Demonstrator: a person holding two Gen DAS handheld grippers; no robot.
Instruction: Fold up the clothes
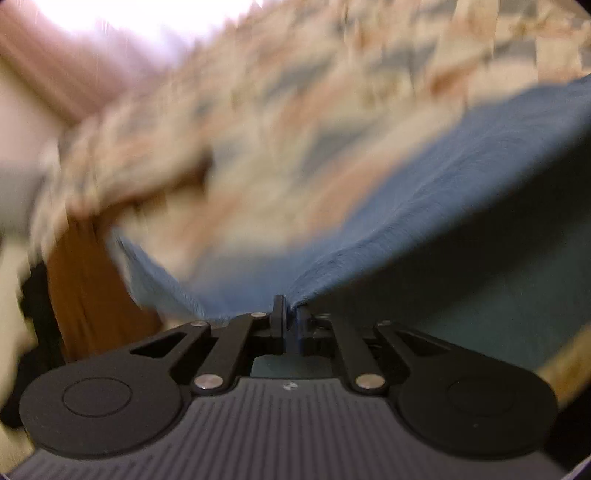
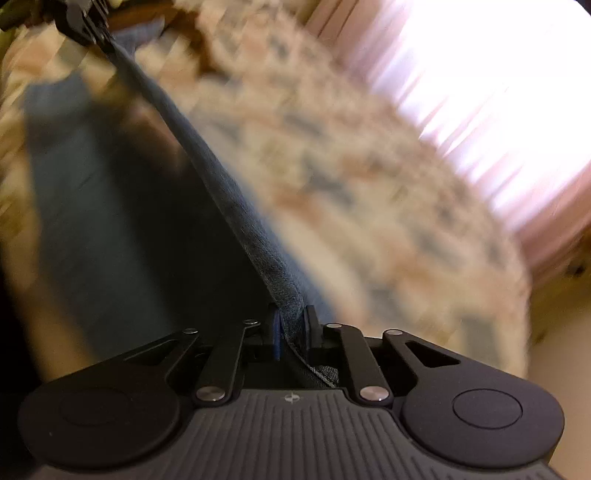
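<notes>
A blue garment point(image 1: 424, 192) is stretched in the air above a patterned bedspread point(image 1: 258, 110). My left gripper point(image 1: 290, 314) is shut on one edge of the cloth, which fans out from its fingertips to the right. My right gripper point(image 2: 293, 325) is shut on another part of the same blue garment point(image 2: 229, 199); a taut hem runs from it up to the left gripper point(image 2: 88, 26) at the top left of the right wrist view. Both views are blurred by motion.
The bedspread point(image 2: 369, 166) has a beige, pink and grey pattern and fills most of the background. A brown wooden bed side point(image 1: 88, 288) shows at the left. Pink curtains point(image 2: 517, 147) with bright light hang at the right.
</notes>
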